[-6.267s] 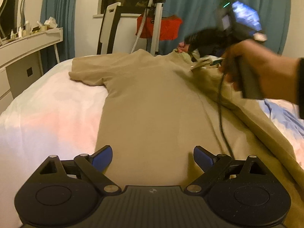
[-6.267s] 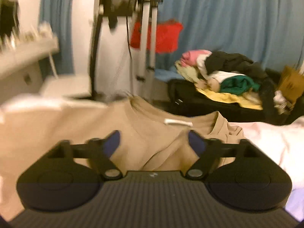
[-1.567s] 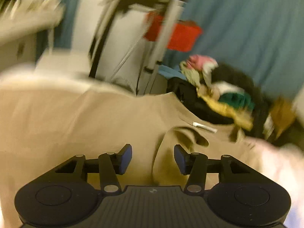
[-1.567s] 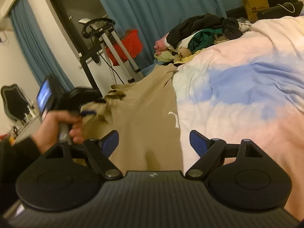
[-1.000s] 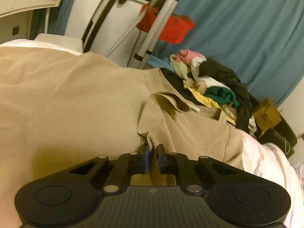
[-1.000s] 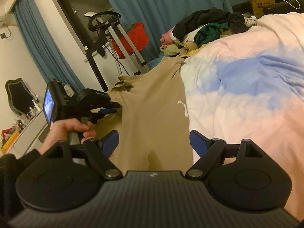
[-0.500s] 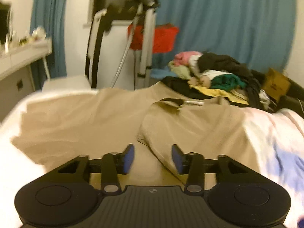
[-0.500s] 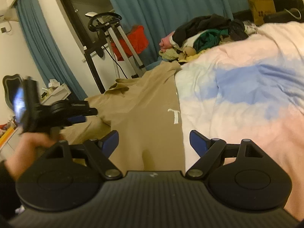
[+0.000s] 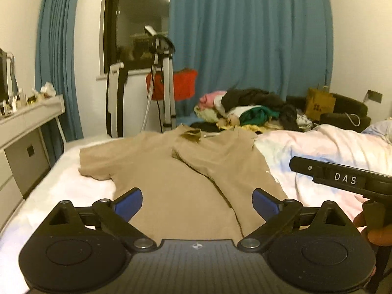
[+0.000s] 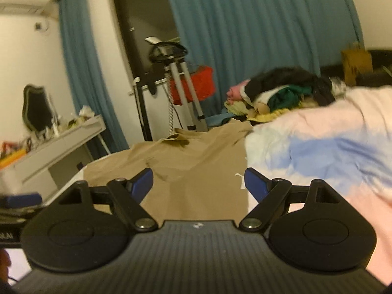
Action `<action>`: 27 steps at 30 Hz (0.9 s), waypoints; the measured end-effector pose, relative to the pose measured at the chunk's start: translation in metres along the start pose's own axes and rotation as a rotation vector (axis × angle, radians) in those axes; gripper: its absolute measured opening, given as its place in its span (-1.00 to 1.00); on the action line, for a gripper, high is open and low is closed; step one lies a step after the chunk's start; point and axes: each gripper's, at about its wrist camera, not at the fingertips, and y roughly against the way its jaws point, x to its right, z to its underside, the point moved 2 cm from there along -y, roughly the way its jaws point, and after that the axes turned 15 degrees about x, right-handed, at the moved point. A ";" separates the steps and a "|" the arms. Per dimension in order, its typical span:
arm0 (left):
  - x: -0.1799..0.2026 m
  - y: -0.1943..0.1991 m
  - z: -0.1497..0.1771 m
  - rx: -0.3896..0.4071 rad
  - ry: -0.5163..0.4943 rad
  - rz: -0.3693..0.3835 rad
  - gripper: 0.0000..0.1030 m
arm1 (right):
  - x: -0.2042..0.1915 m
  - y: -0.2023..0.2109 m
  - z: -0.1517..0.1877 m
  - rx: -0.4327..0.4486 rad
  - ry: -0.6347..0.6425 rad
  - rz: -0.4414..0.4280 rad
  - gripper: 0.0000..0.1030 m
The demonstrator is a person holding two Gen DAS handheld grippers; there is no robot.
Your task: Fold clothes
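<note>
A tan T-shirt [image 9: 171, 181] lies on the bed, its right side and sleeve folded over the middle and its left sleeve spread flat. It also shows in the right wrist view [image 10: 196, 169]. My left gripper [image 9: 197, 202] is open and empty above the shirt's lower hem. My right gripper [image 10: 199, 182] is open and empty above the shirt's right edge. The right gripper's body [image 9: 343, 178] shows at the right of the left wrist view.
The bed has a pink, white and blue duvet [image 9: 330, 152]. A pile of clothes [image 9: 245, 112] lies beyond the bed. An exercise machine [image 9: 161, 83] with a red cloth stands by the blue curtain. A white dresser [image 9: 27, 122] stands on the left.
My left gripper shut on the shirt's right sleeve, laid it over the middle, then opened and drew back to the hem. The right gripper stayed open and shifted left.
</note>
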 end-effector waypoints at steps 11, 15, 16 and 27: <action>-0.038 0.021 -0.010 0.036 0.096 0.007 0.96 | -0.013 0.048 -0.020 0.000 0.042 0.050 0.61; -0.051 0.020 -0.013 0.029 0.093 0.004 0.97 | -0.027 0.022 -0.015 -0.071 0.112 0.042 0.61; -0.056 0.018 -0.013 0.018 0.097 0.003 0.97 | -0.036 0.011 -0.014 -0.092 0.139 0.012 0.61; -0.139 -0.021 0.014 -0.113 0.300 -0.057 0.98 | -0.171 -0.174 0.025 -0.338 0.359 -0.353 0.43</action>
